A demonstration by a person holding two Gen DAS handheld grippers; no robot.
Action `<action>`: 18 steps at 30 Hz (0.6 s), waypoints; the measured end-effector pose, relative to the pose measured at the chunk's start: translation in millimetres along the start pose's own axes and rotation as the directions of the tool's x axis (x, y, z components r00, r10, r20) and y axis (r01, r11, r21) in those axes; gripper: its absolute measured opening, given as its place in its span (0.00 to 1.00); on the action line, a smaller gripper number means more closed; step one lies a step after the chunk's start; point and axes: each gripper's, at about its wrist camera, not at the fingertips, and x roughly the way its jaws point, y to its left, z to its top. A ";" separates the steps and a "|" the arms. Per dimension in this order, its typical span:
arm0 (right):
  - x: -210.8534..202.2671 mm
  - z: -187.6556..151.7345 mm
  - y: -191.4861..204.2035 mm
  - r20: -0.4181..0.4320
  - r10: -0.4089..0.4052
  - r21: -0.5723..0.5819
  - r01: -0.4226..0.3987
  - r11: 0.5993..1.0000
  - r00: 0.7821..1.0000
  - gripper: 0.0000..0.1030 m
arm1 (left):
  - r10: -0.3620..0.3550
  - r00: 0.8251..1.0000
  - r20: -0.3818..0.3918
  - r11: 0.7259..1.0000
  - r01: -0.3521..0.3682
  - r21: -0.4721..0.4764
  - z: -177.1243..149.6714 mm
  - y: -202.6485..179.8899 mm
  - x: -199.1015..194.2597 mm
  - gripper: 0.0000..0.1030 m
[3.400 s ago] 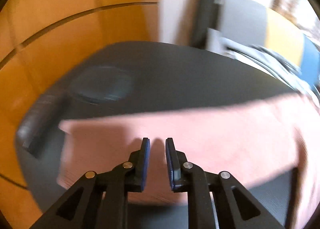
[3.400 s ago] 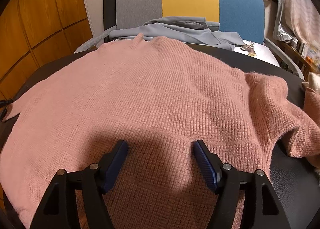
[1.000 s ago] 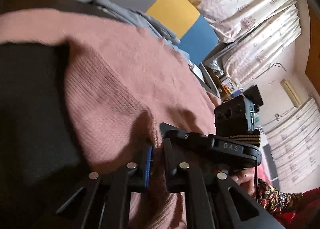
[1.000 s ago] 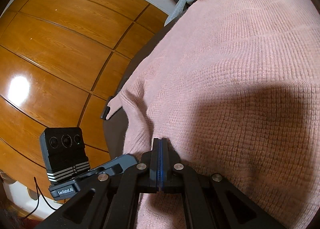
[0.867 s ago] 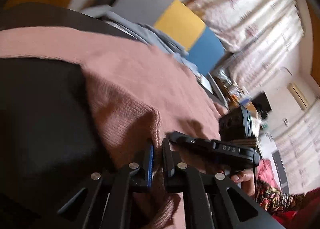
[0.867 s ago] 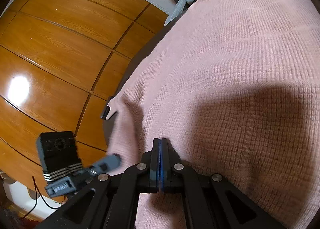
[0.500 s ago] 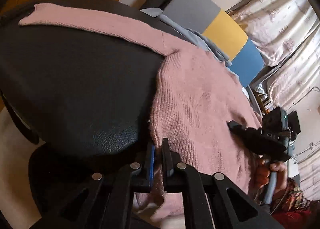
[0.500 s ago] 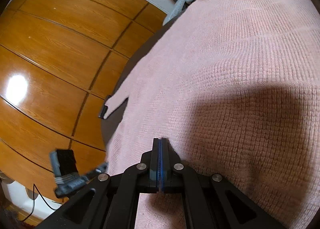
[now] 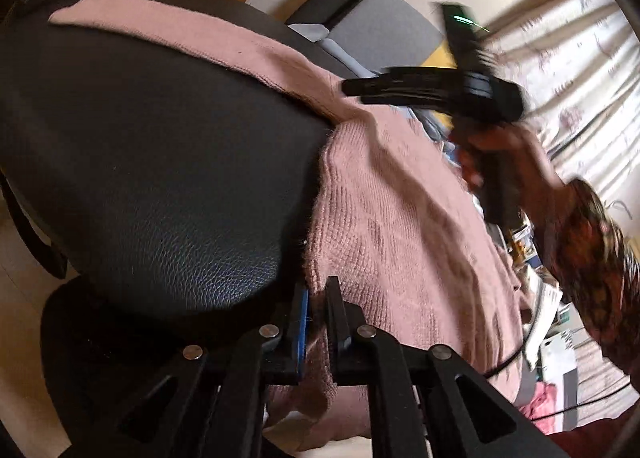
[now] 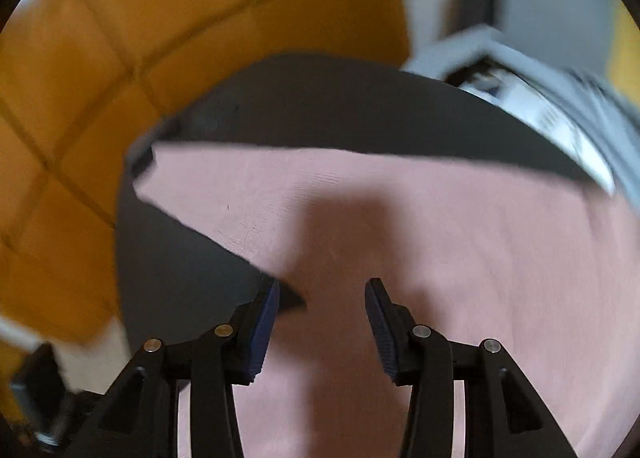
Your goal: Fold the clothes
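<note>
My left gripper pinches the pink sweater's near hem; right gripper – jaws opening, empty – hovers nearer its outstretched sleeve, lying leftward across the black seat

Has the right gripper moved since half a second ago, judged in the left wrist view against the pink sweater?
Yes. The right gripper has lifted off the pink sweater and swung toward its far sleeve, jaws opening with nothing between them.

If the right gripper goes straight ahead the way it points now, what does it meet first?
Most likely the pink sweater: the right gripper, jaws opening with nothing clamped, points down at its knit. The picture is blurred, so depth is uncertain.
</note>
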 end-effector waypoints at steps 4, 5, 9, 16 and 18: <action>57.8 17.9 15.3 -0.157 -0.146 -0.187 0.116 0.975 0.977 0.32 | -0.007 1.000 0.003 1.000 0.007 -0.005 -0.3 1.7 -1.0 0.08; 60.4 22.1 11.9 -0.141 -0.151 -0.167 0.126 0.978 0.978 0.31 | -0.010 1.000 0.005 1.000 0.010 -0.011 -0.1 2.5 -0.9 0.08; 71.1 39.3 -3.3 -0.088 -0.168 -0.077 0.162 0.984 0.982 0.15 | 0.011 0.999 0.034 1.000 -0.010 -0.029 9.7 6.9 -1.5 0.08; 87.7 67.3 -28.4 -0.012 -0.163 0.064 0.163 0.985 0.987 0.15 | 0.049 0.998 0.046 0.997 -0.046 -0.063 36.7 20.6 0.6 0.08; 89.9 70.8 -29.0 0.009 -0.151 0.079 0.149 0.986 0.989 0.19 | 0.048 0.998 0.034 0.997 -0.046 -0.064 38.6 19.7 0.3 0.08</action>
